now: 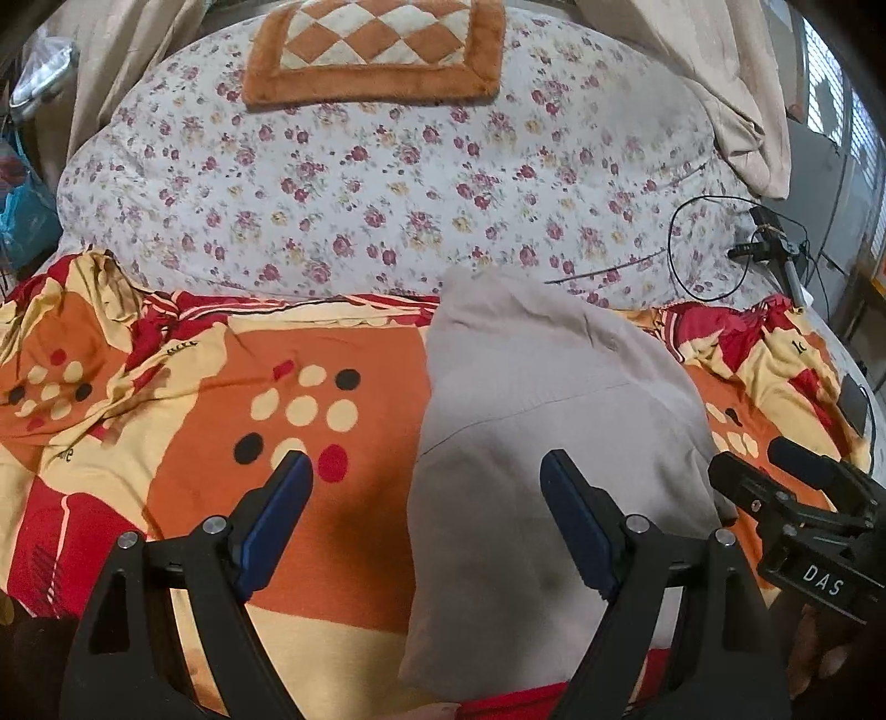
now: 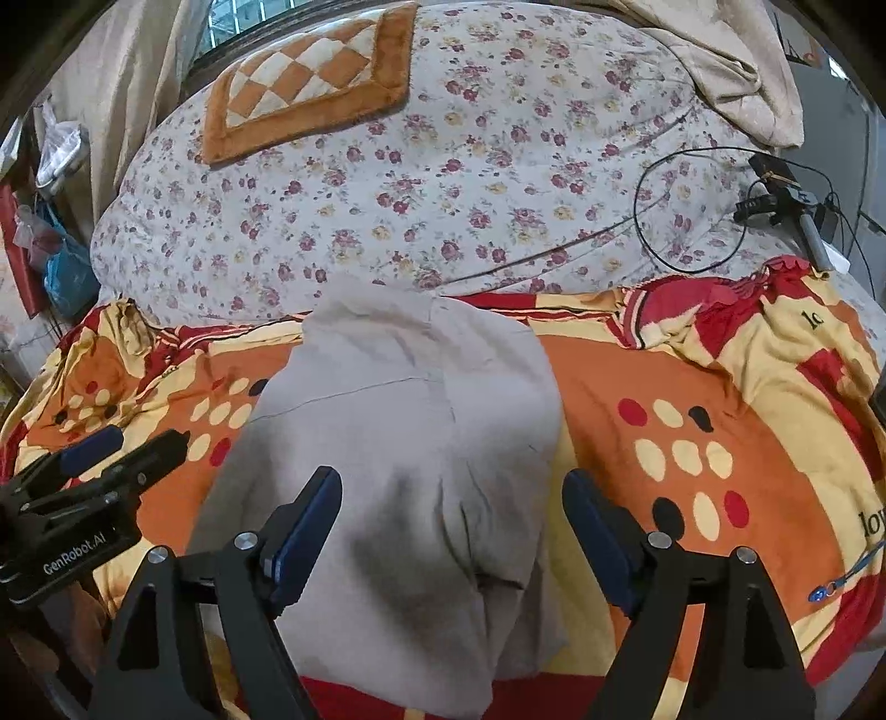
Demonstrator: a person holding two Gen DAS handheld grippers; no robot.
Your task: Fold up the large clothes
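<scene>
Grey garment (image 2: 398,443) lies folded lengthwise on the bed (image 2: 692,387); left tool (image 1: 426,493) and right tool (image 2: 451,515) hover wide open, empty, seemingly positioned for the next fold.

Orange, red and cream bedspread (image 1: 354,515) with dot motifs, spread directly beneath the tool and out to both sides. Ahead of it, a white quilt (image 1: 387,188) printed with small roses, bearing a brown-bordered checkered cushion (image 1: 376,50) at its far end. Far right: a looped black cable (image 2: 686,216) and small black device (image 2: 775,194); beige curtains (image 1: 720,72) beyond.
</scene>
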